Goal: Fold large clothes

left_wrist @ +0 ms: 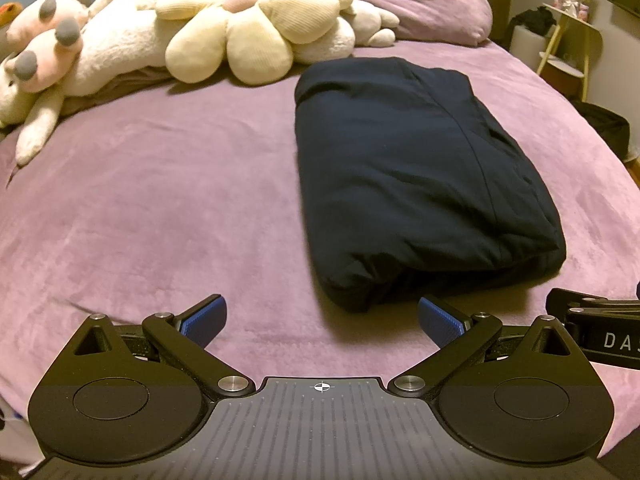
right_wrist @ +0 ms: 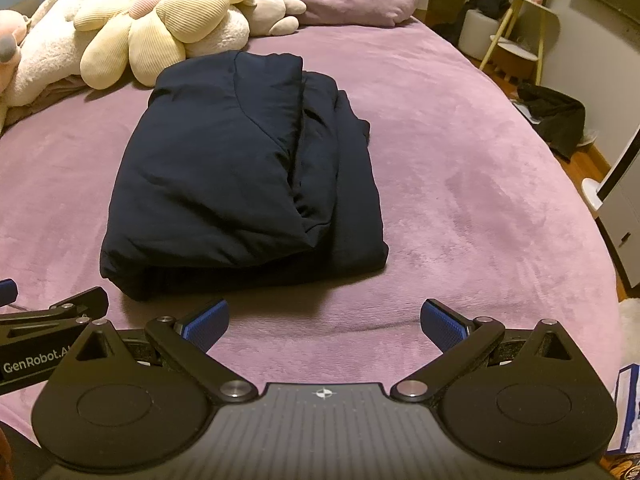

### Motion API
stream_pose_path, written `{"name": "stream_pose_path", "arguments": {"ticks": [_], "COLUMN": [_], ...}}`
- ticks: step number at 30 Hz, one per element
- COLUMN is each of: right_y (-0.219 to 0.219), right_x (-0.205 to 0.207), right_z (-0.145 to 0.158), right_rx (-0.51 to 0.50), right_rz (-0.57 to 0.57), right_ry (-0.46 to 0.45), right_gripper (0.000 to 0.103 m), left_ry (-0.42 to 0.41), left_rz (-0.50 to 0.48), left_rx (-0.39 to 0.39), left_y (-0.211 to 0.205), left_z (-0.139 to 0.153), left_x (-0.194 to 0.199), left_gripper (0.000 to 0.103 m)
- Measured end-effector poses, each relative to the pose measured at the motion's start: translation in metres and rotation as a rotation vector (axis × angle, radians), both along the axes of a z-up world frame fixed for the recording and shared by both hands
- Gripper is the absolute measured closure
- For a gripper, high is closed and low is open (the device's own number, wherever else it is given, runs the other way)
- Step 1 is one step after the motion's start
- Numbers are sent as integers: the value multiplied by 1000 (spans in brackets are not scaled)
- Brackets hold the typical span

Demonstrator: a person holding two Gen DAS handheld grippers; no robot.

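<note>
Coat (left_wrist: pixel 416 176): dark navy, folded in a thick bundle, lying on bed (left_wrist: pixel 160 208)
Left gripper (left_wrist: pixel 322 322): fingers spread wide, empty, near coat edge
Right gripper (right_wrist: pixel 325 322): fingers spread wide, empty
Plush toys (left_wrist: pixel 224 28): behind coat

One folded dark navy padded garment (left_wrist: pixel 420 176), one purple fleece blanket (left_wrist: pixel 160 208) over the bed, one cream flower-shaped corduroy cushion (left_wrist: pixel 256 28), one purple fleece pillow (left_wrist: pixel 432 4), two black two-finger grippers with blue pads, left (left_wrist: pixel 322 322) and right (right_wrist: pixel 324 324)
</note>
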State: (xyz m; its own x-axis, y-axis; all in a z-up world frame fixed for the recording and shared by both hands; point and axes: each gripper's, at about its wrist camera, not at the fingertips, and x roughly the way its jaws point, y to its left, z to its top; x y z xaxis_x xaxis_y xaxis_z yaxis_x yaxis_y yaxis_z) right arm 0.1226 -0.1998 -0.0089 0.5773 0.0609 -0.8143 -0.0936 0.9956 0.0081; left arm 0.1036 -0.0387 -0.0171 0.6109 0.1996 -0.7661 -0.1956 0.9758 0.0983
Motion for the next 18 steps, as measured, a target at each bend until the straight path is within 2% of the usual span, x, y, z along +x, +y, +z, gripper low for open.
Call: {"name": "stream_pose_path", "arguments": {"ticks": [18], "right_y": [0], "right_x": [0], "right_z": [0], "right_rx": [-8], "right_rz": [-1], "right_ry": [-3], "right_gripper": [1], "left_ry": [3], "left_rz": [-7], "left_rx": [-1], "left_y": [-2], "left_z": [-3], "left_x": [0], "left_gripper": [0]}}
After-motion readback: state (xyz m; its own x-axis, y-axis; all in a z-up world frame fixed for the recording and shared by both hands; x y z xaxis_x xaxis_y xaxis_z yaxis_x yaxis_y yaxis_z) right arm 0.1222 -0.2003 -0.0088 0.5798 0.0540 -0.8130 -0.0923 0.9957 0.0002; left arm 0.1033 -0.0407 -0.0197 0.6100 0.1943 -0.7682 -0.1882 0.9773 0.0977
